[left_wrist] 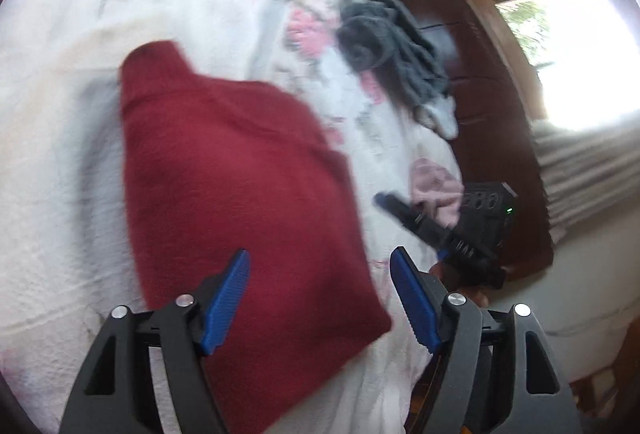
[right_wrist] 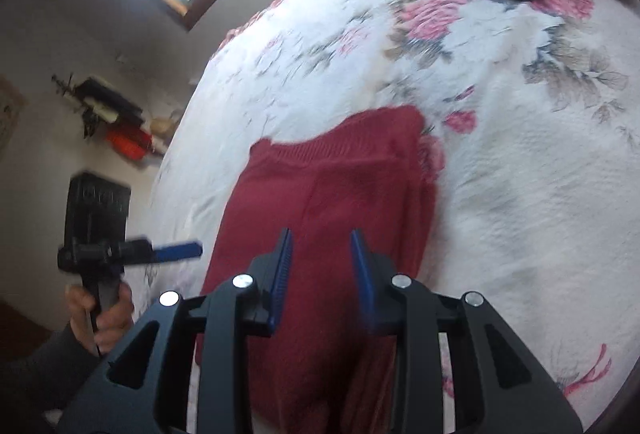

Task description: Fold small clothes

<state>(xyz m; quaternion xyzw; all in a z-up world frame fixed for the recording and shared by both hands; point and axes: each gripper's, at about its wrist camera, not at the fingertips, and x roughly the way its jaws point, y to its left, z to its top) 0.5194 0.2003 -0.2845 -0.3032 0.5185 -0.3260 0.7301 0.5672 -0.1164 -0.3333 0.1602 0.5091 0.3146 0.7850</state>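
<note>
Left wrist view: left gripper jaws wide, empty, above red sweater folded on floral bedspread. Sweater long axis runs 11 to 5 o'clock, neck end toward 11. Grey garment heaped at 1 o'clock. Right gripper at 4 o'clock, spread unreadable.

Right wrist view: right gripper jaws narrowly parted, empty, over sweater; ribbed edge toward 12. Left gripper at 9 o'clock, hand on handle.
</note>
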